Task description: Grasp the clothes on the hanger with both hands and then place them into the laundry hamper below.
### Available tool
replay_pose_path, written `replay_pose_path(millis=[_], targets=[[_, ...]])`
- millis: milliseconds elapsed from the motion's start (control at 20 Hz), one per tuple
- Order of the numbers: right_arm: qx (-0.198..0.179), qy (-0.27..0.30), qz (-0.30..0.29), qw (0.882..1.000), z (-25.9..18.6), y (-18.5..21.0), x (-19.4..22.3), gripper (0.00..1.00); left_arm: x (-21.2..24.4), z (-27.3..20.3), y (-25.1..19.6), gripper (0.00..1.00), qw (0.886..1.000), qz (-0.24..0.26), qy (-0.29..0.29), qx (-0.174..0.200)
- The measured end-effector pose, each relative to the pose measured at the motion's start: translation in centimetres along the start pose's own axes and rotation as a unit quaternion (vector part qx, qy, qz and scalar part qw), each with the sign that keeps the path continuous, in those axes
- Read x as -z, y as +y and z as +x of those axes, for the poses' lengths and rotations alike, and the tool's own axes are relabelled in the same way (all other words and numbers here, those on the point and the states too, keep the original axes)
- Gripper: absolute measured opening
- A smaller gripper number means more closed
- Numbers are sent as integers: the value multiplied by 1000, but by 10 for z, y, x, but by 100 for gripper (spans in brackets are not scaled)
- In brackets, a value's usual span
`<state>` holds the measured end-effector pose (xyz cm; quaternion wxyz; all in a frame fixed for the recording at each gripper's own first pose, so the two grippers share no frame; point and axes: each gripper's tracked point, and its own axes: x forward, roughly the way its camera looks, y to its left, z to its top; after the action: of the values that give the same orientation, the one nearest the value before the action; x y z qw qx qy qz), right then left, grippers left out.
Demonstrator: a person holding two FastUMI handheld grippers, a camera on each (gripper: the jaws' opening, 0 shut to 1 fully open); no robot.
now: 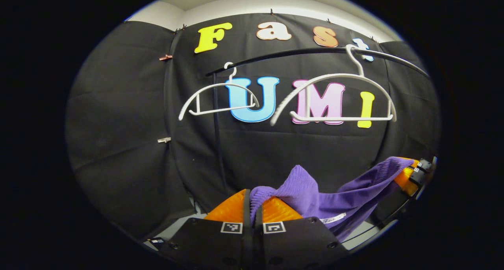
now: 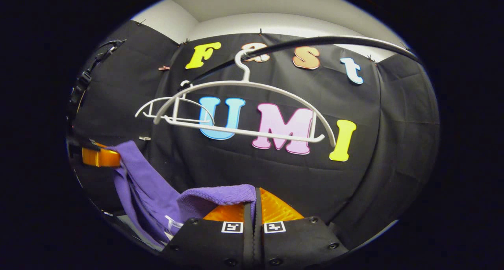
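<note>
A purple knit garment (image 1: 334, 201) hangs slack between my two grippers, off the hangers. My left gripper (image 1: 252, 207) is shut on one bunched end of it at the bottom of the left gripper view. Far right in that view, the right gripper (image 1: 411, 175) pinches the other end. In the right gripper view, my right gripper (image 2: 254, 205) is shut on a purple fold (image 2: 220, 195), and the cloth (image 2: 141, 179) runs left up to the left gripper (image 2: 98, 158). Two bare white hangers (image 1: 338, 100) (image 1: 218, 100) hang on a black rail (image 1: 299, 51) above.
The black rail (image 2: 327, 39) curves across the top of the right gripper view with the white hangers (image 2: 244, 108) below it. Black cloth walls close the booth behind and at both sides. A pale floor strip (image 1: 177, 226) shows low down.
</note>
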<state>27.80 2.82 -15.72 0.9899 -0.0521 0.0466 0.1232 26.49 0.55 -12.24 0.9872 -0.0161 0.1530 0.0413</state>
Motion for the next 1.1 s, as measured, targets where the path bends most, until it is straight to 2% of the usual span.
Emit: replay_pose_path(millis=[250,350,500,800,1100], targets=[[-22,-34,9,999,-12,15,-58,5,-37,-25,-45,5,998,-12,-33,56],[-15,-29,46,998,-17,9,-72,4,-51,-33,-63,5,995,-33,-47,82],[-3,-24,88,996,-21,-6,-80,4,-63,-41,-77,5,993,-47,-59,95],[-1,4,109,994,-26,-16,-52,5,-37,-34,-102,5,991,-56,-34,118],[-6,61,144,988,-23,-26,14,5,25,-15,-119,5,989,-82,18,125]])
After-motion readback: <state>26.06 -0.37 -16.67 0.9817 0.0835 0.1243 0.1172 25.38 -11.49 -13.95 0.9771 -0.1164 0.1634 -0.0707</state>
